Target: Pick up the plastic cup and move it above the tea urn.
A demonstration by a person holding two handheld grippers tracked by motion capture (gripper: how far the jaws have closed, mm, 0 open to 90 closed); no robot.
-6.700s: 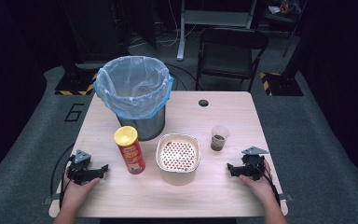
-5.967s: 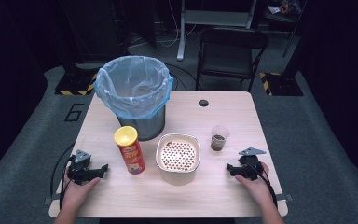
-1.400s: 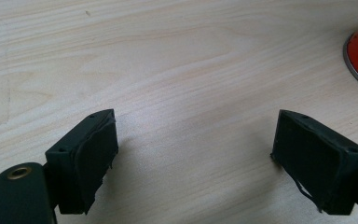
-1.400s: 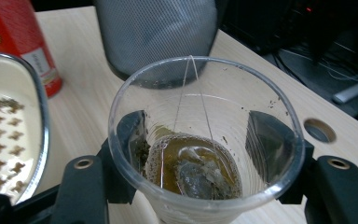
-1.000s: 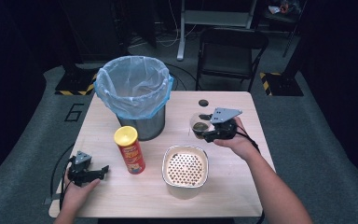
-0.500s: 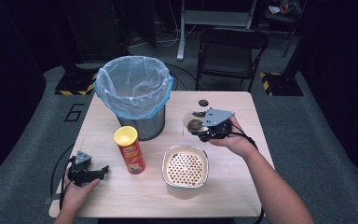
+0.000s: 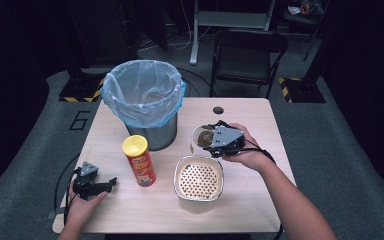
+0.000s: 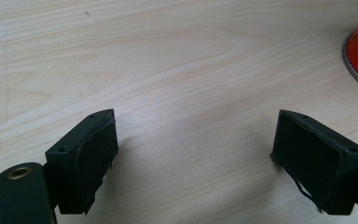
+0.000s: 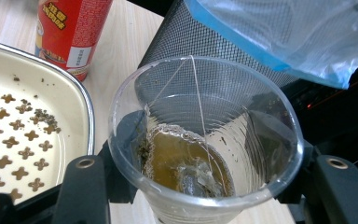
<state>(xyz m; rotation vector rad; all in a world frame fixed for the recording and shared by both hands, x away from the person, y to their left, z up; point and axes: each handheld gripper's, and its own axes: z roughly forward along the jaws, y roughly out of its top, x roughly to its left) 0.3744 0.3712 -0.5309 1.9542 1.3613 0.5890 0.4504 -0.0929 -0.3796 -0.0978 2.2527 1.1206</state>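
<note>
— What's the right gripper (image 7: 211, 141) doing from where you stand?

— Its jaws are pinched on a clear plastic cup (image 9: 205, 140), one on each side of the wall. The cup is upright, held between the bin (image 7: 147, 102) and the strainer dish (image 7: 198, 177), just beside both.

— Anything in the cup?

— Brownish liquid at the bottom with a tea bag (image 9: 193, 177) sunk in it. Its thin string (image 9: 196, 93) runs up the inside wall and over the rim.

— And the bin?

— Black mesh, lined with a blue bag (image 9: 284, 32) folded over the top. In the right gripper view it stands right behind the cup.

— The dish?

— Cream-coloured, with cross-shaped holes in its bottom and a few dark specks on it. It sits on the table (image 7: 130, 210) in front of the cup.

— And the left gripper (image 7: 100, 186)?

— Low at the near left corner of the table, jaws spread wide with bare wood between them. The red chip can (image 7: 139, 161) with its yellow lid stands near it, not touching.
</note>
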